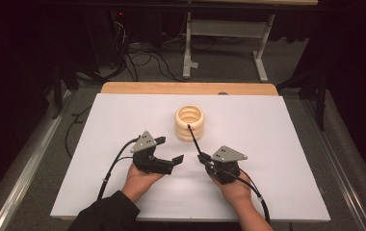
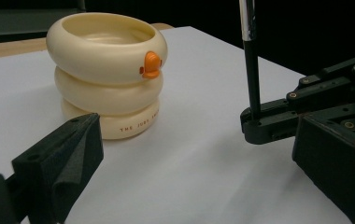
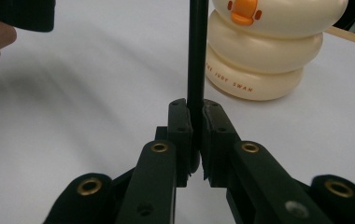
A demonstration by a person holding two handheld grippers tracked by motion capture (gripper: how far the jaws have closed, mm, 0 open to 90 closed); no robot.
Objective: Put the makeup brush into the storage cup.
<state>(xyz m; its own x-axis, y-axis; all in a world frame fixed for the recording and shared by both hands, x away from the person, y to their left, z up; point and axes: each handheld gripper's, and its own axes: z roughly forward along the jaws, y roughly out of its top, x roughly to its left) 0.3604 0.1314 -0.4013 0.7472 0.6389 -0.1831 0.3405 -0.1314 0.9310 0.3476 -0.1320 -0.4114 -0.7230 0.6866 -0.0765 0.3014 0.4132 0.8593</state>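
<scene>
Right gripper (image 1: 203,159) clamped on black pen (image 1: 194,139), left gripper (image 1: 170,150) agape beside cream holder (image 1: 189,122)

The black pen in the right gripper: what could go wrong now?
1. The right gripper pinches the black pen only near its lower end, so it may tilt or slip.
2. The pen's tip is near the rim of the cream ring-shaped holder; a push might shift it.
3. The left gripper is open close by and could collide.
</scene>
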